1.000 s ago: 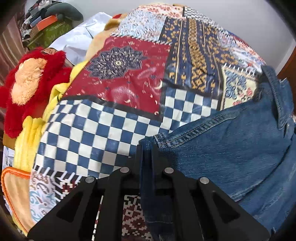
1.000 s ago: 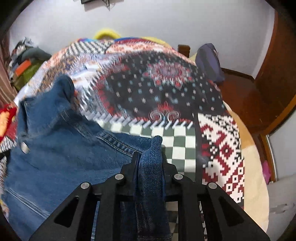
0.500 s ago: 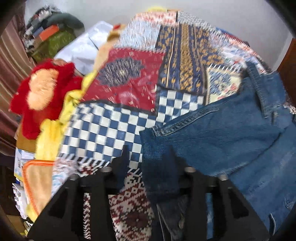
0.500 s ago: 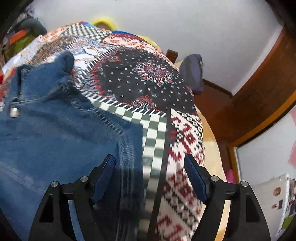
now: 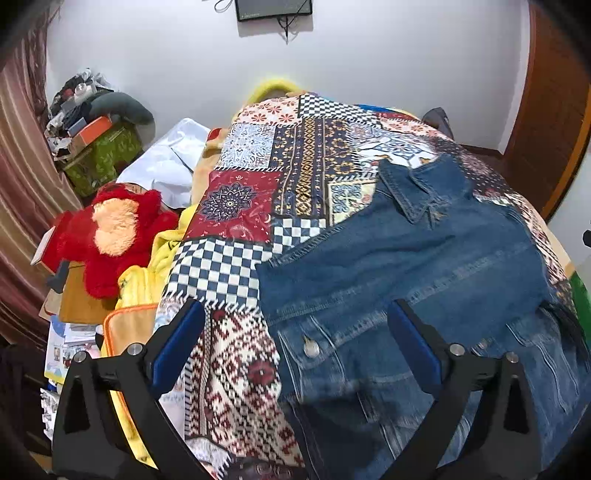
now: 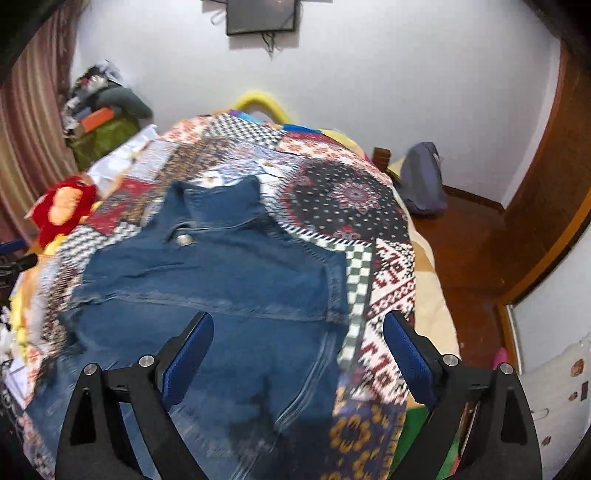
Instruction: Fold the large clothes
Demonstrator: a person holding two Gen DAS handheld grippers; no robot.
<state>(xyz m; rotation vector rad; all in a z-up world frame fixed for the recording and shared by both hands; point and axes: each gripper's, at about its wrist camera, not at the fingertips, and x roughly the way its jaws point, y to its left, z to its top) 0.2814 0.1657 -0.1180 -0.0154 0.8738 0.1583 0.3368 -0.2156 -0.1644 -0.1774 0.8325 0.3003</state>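
White walls enclose a bedroom whose bed is covered by a patchwork quilt [image 5: 236, 199] of checkered, floral and geometric panels. On the quilt lies a blue denim jacket [image 5: 406, 258], spread flat with its collar [image 5: 417, 188] toward twelve o'clock and its lower part toward six o'clock, nearest both cameras. In the left wrist view the jacket occupies the bed from the centre to four o'clock; in the right wrist view it runs from the centre to seven o'clock. The left gripper [image 5: 295, 339] hangs above the jacket's left edge, its blue-padded jaws spread wide, having just been opening, with no cloth pinched between them. The right gripper [image 6: 297, 343] hangs above the jacket's right edge, likewise parted after just opening, the pads clear of the denim below. At nine o'clock of the bed sits a red plush toy [image 5: 110, 232] beside a yellow blanket [image 5: 147, 266]. A dark wall-mounted screen [image 6: 260, 14] hangs at twelve o'clock. A grey-blue bag [image 6: 423, 181] rests on the wooden floor at two o'clock, near a brown wooden door [image 6: 554, 177].
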